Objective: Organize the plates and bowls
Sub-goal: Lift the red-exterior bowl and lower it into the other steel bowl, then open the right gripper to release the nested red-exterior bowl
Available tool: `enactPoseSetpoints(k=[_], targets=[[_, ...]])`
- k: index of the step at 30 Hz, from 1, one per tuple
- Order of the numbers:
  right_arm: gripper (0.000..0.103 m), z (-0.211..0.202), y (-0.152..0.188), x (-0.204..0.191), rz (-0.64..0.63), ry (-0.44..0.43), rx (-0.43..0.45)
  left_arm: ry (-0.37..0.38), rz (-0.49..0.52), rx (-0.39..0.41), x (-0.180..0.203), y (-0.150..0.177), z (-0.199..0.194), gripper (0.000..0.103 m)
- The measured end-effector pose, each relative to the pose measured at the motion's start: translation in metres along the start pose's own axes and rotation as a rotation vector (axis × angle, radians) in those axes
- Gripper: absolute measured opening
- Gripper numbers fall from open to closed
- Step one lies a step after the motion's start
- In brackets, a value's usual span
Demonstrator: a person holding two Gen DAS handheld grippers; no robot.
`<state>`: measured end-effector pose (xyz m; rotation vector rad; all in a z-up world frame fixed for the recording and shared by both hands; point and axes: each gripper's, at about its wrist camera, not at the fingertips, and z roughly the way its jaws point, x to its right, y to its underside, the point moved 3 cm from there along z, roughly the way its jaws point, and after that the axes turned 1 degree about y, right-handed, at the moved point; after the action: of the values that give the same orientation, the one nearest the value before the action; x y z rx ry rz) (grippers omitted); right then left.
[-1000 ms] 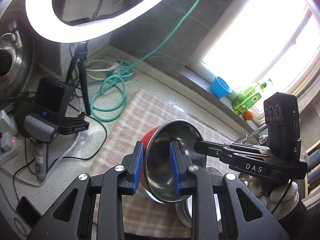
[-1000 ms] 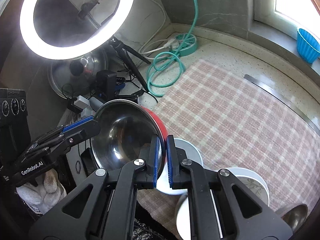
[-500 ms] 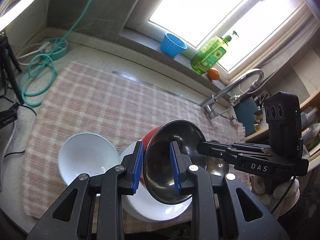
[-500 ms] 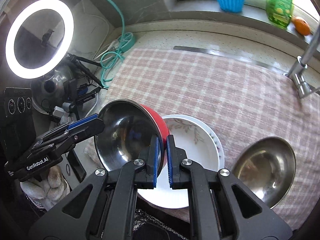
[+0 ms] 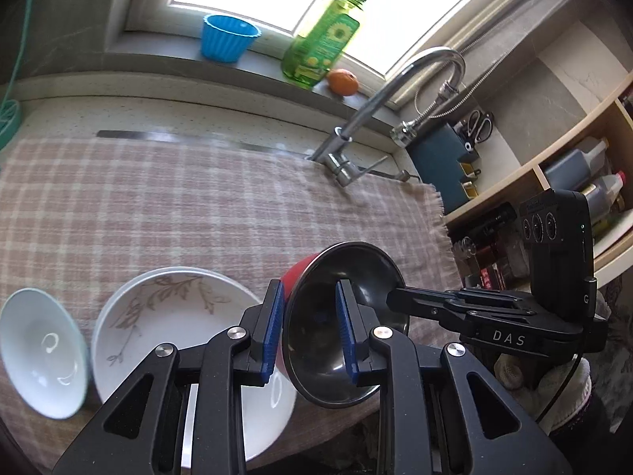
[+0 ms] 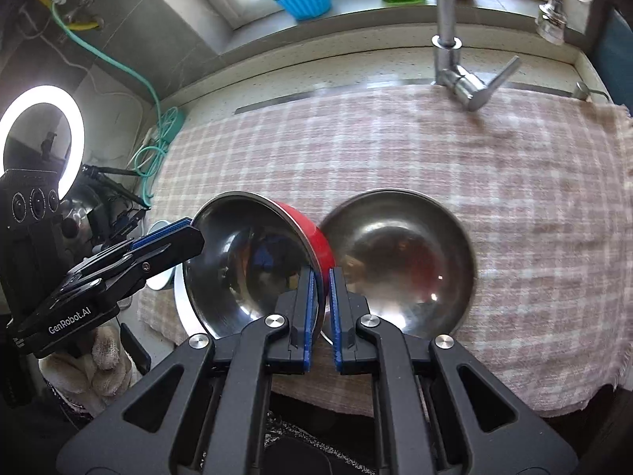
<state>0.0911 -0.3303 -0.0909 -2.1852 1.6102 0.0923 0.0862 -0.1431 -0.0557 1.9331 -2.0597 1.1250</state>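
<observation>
A steel bowl with a red outside (image 5: pixel 344 336) (image 6: pixel 253 261) hangs tilted in the air, held by both grippers. My left gripper (image 5: pixel 310 332) is shut on its left rim. My right gripper (image 6: pixel 322 308) is shut on its right rim and shows in the left wrist view (image 5: pixel 399 301). Below it on the checked cloth (image 5: pixel 158 206) lie a white patterned plate (image 5: pixel 178 328) and a pale small bowl (image 5: pixel 39 356). A second steel bowl (image 6: pixel 399 257) lies on the cloth just right of the held bowl.
A tap (image 6: pixel 455 59) stands at the cloth's far edge. A blue cup (image 5: pixel 229 39), a green soap bottle (image 5: pixel 324 43) and an orange (image 5: pixel 343 82) sit on the windowsill. Shelves with bottles (image 5: pixel 573 182) are on the right. A ring light (image 6: pixel 43 134) and cables are at left.
Both grippers have carried the red steel bowl rightward along the counter, from the ring light toward the tap side. It now hangs beside the second steel bowl. Both grips stay the same.
</observation>
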Motion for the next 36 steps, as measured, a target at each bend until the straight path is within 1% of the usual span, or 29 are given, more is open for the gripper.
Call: enactPoseSetpoints(k=[6, 11, 16, 21, 25, 29, 32, 36], targets=[[0.008, -0.002, 0.001, 0.048, 0.077, 0.021, 0.004, 0.020, 0.055, -0.050, 0.032, -0.008, 0.038, 0.023], [0.008, 0.010, 0.004, 0.072, 0.099, 0.022, -0.029, 0.024, 0.056, -0.089, 0.043, -0.011, 0.064, 0.023], [0.008, 0.028, 0.001, 0.086, 0.106, 0.020, -0.055, -0.013, 0.055, -0.107, 0.042, -0.011, 0.083, 0.023], [0.008, 0.045, -0.002, 0.090, 0.092, 0.024, -0.101, -0.046, 0.032, -0.143, 0.034, -0.009, 0.099, 0.023], [0.008, 0.055, -0.003, 0.087, 0.050, 0.052, -0.127, -0.081, 0.045, -0.149, 0.032, -0.006, 0.104, 0.023], [0.008, 0.055, -0.006, 0.080, 0.000, 0.087, -0.131, -0.122, 0.087, -0.142, 0.034, -0.006, 0.107, 0.023], [0.010, 0.056, -0.008, 0.080, -0.006, 0.085, -0.140, -0.158, 0.128, -0.141, 0.037, -0.007, 0.112, 0.023], [0.011, 0.056, -0.007, 0.082, -0.004, 0.089, -0.151, -0.186, 0.174, -0.139, 0.041, -0.006, 0.116, 0.023]])
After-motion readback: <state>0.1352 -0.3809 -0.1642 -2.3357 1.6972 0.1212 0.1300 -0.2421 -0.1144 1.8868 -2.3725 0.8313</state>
